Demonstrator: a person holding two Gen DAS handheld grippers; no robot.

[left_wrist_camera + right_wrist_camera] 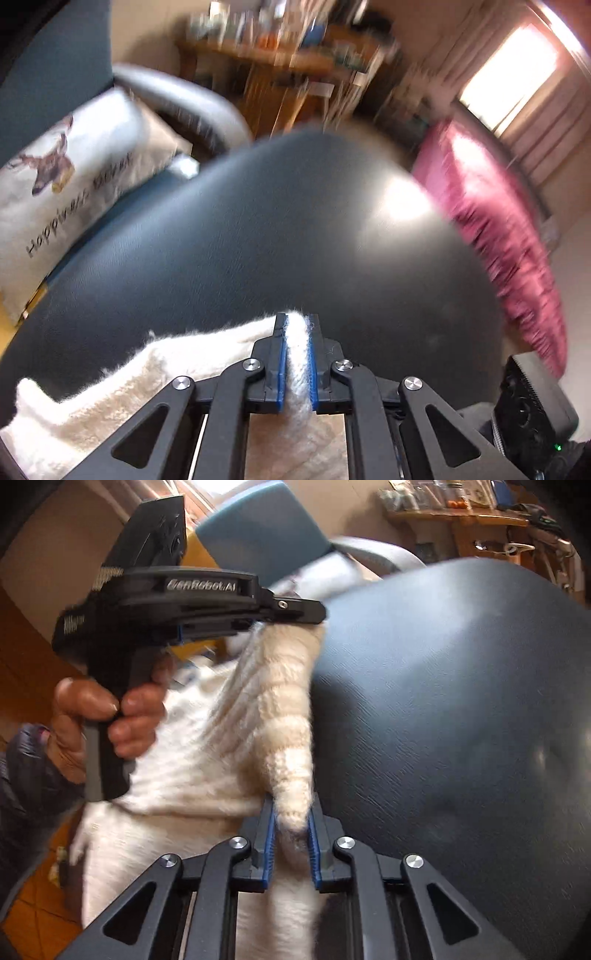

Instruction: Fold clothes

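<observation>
A fluffy white garment hangs over the near edge of a dark blue leather seat. My left gripper is shut on a bunched fold of it, the white fabric squeezed between the blue pads. In the right wrist view the same white garment drapes down the seat's left side. My right gripper is shut on a rolled edge of it. The left gripper, held by a person's hand, grips the garment's upper edge farther back.
A white printed cushion lies on a blue chair at left. A pink fuzzy cloth hangs off the seat's right side. A cluttered wooden shelf stands behind, and a bright curtained window is at upper right. Orange floor shows below.
</observation>
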